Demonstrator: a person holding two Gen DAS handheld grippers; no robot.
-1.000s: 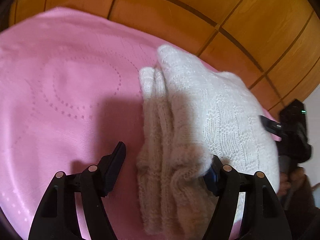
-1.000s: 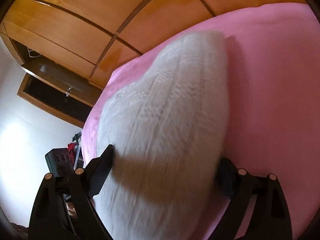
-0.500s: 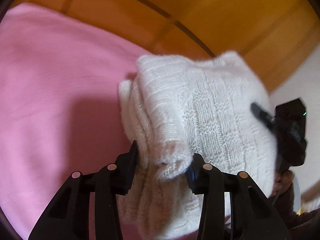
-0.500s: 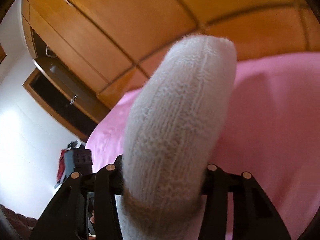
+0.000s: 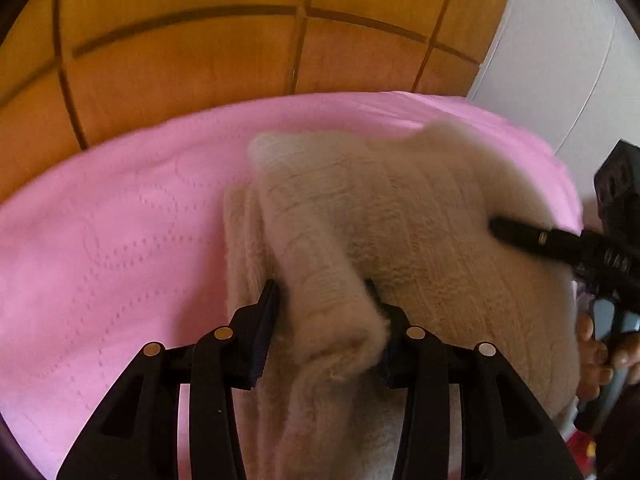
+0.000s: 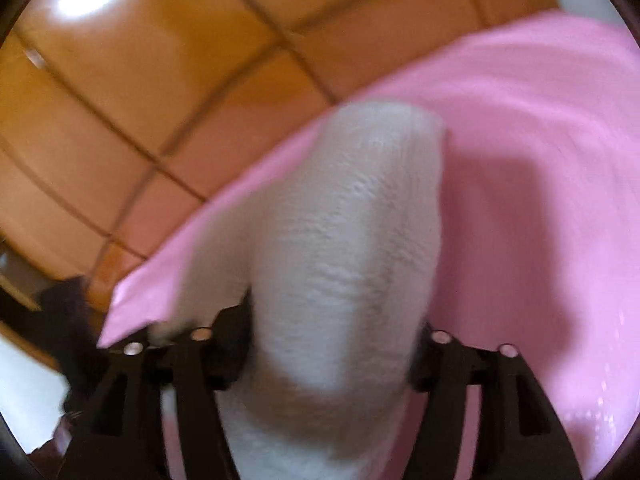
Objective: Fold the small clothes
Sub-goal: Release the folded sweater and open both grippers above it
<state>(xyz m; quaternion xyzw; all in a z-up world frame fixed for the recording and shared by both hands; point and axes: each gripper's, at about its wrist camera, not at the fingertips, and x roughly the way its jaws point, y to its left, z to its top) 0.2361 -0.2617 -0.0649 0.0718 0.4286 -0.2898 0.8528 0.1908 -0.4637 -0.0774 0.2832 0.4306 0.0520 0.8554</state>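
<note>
A folded cream knitted garment [image 5: 400, 232] is held over the pink bedspread [image 5: 120, 240]. My left gripper [image 5: 324, 312] is shut on a thick fold at its near edge. My right gripper [image 6: 332, 336] is shut on the garment's [image 6: 344, 248] other end, where the knit bulges up between the fingers. In the left wrist view the right gripper's black finger [image 5: 536, 240] reaches onto the garment from the right, with the person's hand behind it. Both views are motion-blurred.
The pink bedspread [image 6: 540, 200] covers the bed. Orange wooden wardrobe doors [image 5: 240, 40] stand behind it. A white wall [image 5: 560, 60] is at the right. The bed's corner [image 6: 120, 320] shows at lower left in the right wrist view.
Both grippers closed on the garment, from open a second ago. They have lifted and carried it, and both views have swung toward the wardrobe and bed edge.
</note>
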